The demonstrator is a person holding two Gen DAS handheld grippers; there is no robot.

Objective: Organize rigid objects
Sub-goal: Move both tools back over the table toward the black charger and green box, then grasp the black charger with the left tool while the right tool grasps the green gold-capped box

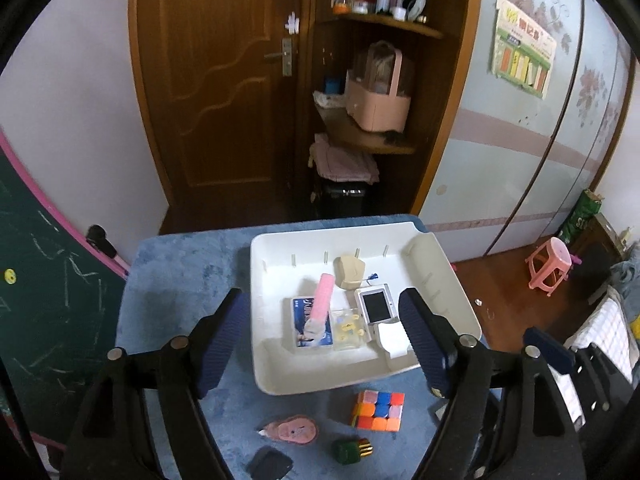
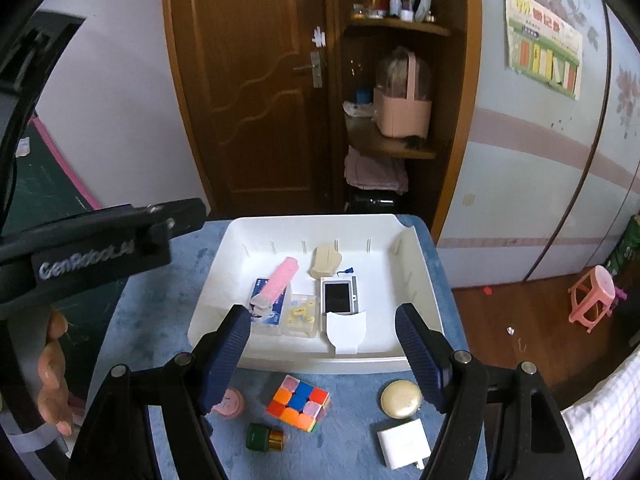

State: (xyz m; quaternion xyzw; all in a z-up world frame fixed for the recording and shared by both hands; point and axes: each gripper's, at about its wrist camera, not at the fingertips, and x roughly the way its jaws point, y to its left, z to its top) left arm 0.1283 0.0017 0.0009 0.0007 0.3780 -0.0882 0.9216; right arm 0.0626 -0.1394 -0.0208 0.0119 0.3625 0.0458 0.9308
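Observation:
A white tray (image 1: 432,276) stands on a blue-covered table (image 1: 180,280). It holds a pink stick (image 1: 323,300), a blue card box (image 1: 302,320), a clear box (image 1: 348,330), a white device with a dark screen (image 1: 376,306) and a beige piece (image 1: 349,270). On the cloth in front lie a colour cube (image 2: 298,402), a green-and-gold bottle (image 2: 264,437), a pink round item (image 2: 230,402), a cream round compact (image 2: 401,399) and a white charger (image 2: 404,443). My left gripper (image 1: 324,344) and right gripper (image 2: 323,354) hover open above the tray's near edge, with nothing between their fingers.
A black object (image 1: 269,466) lies at the table's near edge. Beyond the table are a brown door (image 1: 224,80) and corner shelves holding a pink basket (image 1: 378,108). A green chalkboard (image 1: 40,300) stands left, a pink stool (image 2: 594,298) on the floor right. A hand (image 2: 54,380) holds the left tool.

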